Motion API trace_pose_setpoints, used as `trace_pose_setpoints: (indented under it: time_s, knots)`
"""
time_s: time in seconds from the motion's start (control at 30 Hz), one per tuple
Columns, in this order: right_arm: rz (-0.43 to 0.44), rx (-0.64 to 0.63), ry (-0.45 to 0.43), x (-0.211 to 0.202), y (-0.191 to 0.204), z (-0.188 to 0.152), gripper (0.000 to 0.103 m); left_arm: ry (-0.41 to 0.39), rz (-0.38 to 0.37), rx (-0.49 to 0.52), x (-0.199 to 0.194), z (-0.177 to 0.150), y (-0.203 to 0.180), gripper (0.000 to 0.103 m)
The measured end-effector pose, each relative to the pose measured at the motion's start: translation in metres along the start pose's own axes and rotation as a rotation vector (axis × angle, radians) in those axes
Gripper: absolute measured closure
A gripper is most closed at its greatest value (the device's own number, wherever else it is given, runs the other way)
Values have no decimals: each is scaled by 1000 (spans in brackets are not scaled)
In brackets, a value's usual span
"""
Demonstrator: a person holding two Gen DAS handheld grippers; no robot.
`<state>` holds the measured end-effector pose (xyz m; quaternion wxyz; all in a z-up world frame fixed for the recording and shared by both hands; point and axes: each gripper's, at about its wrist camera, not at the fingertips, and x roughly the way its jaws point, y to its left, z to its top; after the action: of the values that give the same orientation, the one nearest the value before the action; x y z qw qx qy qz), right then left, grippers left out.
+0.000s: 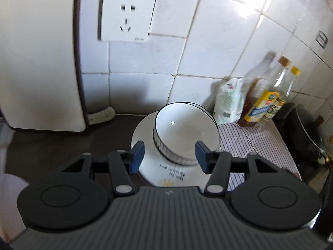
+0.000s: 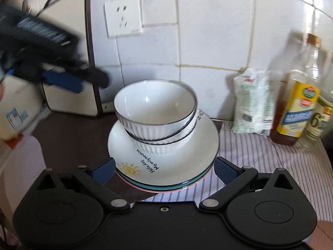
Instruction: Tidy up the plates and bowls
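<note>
Daylight glares off the wall tiles [image 1: 247, 6] upper right; fisheye edges bend, and motion blur smears both views.

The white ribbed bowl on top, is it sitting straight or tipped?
Tipped. The top white ribbed bowl leans left inside the bowl beneath; its black rim slants.

We are noting white ribbed bowls [image 2: 155, 106] with thin black rims, a white top plate [image 2: 164, 156] bearing a yellow sun and black lettering, teal and pink plate edges beneath, a purple-striped white cloth [image 2: 260, 160], a dark brown counter [image 2: 72, 137], and blue-padded black tools.
</note>
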<state>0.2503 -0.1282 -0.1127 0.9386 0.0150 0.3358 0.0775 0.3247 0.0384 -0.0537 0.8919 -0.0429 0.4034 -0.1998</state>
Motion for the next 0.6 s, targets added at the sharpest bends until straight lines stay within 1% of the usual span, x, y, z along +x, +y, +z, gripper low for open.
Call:
trace_pose_setpoints:
  time_s: [0.13,0.23,0.33,0.4,0.53,0.6]
  knots:
    - [-37,51,-11,-25,-7,-1,1,-8,9,-3,-42,-8,-4,47]
    - [-54,86,-20,-43,-7,-4,1,-8,37,0,-68,-16,-9,46]
    - [-70,106,-29,-64,-5,-5,1,19,80,21,-86,-26,-14,46]
    - [-89,103,-41,-79,-1,-4,1,28,103,17,-96,-34,-15,46]
    - [-114,107,-46,-103,3,-2,1,46,109,-19,-112,-49,-13,46]
    - [-136,96,-38,-115,5,-1,1,35,125,-32,-120,-58,-13,46]
